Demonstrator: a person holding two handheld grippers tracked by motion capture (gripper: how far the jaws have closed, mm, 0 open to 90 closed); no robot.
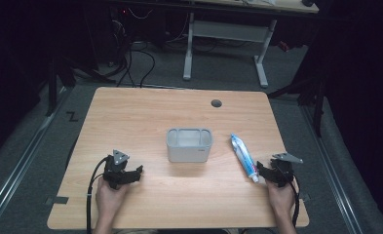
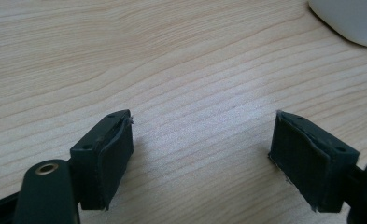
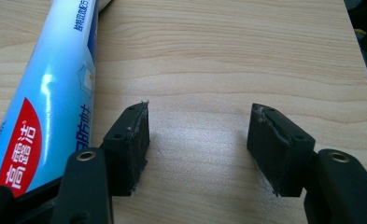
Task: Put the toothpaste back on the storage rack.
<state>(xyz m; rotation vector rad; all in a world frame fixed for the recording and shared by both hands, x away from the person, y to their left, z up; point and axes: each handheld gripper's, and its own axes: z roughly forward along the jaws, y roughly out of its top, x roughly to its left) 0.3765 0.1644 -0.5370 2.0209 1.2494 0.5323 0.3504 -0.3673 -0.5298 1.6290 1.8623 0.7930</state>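
While both grippers, left (image 1: 130,174) and right (image 1: 268,171), rest open near the bench's (image 1: 145,112) front edge, tube (image 1: 243,156) lies right of central bin (image 1: 189,145); grey floor (image 1: 218,78), dark room.

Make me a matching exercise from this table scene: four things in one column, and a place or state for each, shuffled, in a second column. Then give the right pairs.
Things:
1. toothpaste tube
2. grey container
3. left tongs
4. cable hole

Places or states:
A. stands at the middle of the table, open top up
B. lies flat just beside the right tongs, outside their open jaws
C. sits in the tabletop near the far edge
D. open over bare wood, with nothing between the jaws

Pairs: 1-B, 2-A, 3-D, 4-C
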